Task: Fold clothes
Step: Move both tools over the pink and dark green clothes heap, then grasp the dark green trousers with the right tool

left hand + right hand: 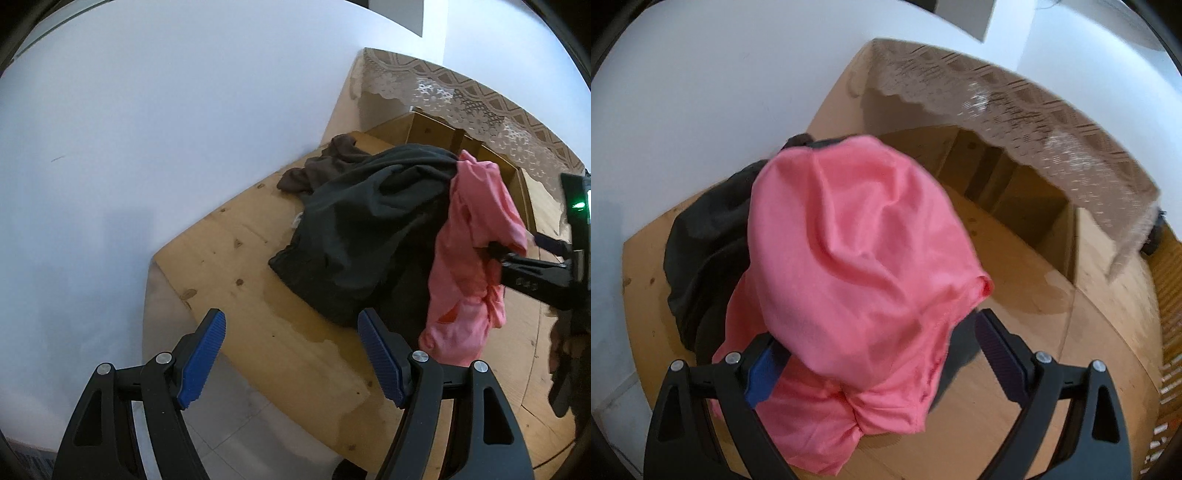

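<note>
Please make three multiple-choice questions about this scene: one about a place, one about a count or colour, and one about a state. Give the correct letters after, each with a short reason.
1. Where does the brown garment lie?
A. behind the black garment, near the wall
B. on the floor
C. between the fingers of the left gripper

2. How many garments are in view?
A. one
B. three
C. five

3. What is the state of the left gripper?
A. shut on the pink garment
B. shut on nothing
C. open, holding nothing

Answers:
1 A: in the left wrist view it sits on the wooden table beyond the black garment, close to the white wall.
2 B: brown, black and pink garment are the only ones seen.
3 C: its blue pads stand well apart with only table between them; the pink garment hangs over the right gripper.
</note>
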